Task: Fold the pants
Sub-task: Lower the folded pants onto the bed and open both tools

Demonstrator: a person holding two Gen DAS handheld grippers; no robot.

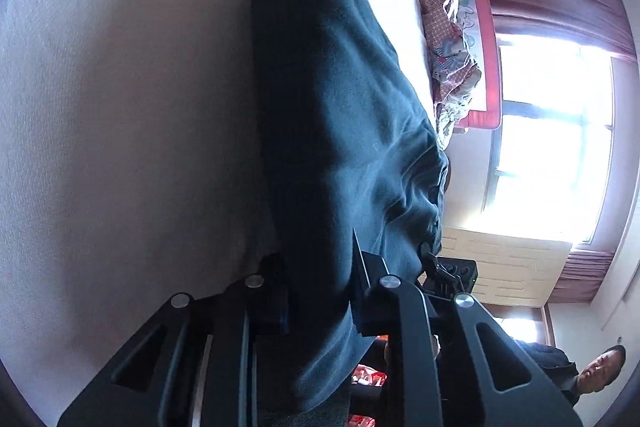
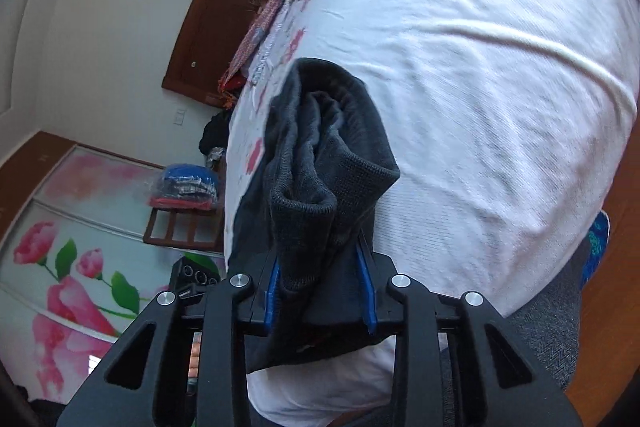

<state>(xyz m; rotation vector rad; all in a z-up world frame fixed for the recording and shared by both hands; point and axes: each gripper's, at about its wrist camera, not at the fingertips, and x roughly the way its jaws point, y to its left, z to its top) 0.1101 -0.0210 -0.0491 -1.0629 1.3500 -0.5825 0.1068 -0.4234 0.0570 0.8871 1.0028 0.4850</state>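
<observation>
Your soft dark knit pants (image 1: 340, 99) are floppy and light, so they will sag and bunch wherever you do not hold them. The cloth is thick and a bit fuzzy, so it should not slip out easily. Hold them at an edge or a corner, with a good bite of cloth, not just a thin fold. Your left gripper (image 1: 320, 287) is pinched tight on the cloth right at its tips, and the pants stretch away from it over the white bed sheet (image 1: 120, 107). Your right gripper (image 2: 322, 291) is clamped on a thick ribbed bunch (image 2: 328, 163) of the same dark cloth, which sticks up past its blue pads (image 2: 365, 283), above the white bed. The pants hang between your two hands, partly lifted, so keep both ends level when you fold them.
</observation>
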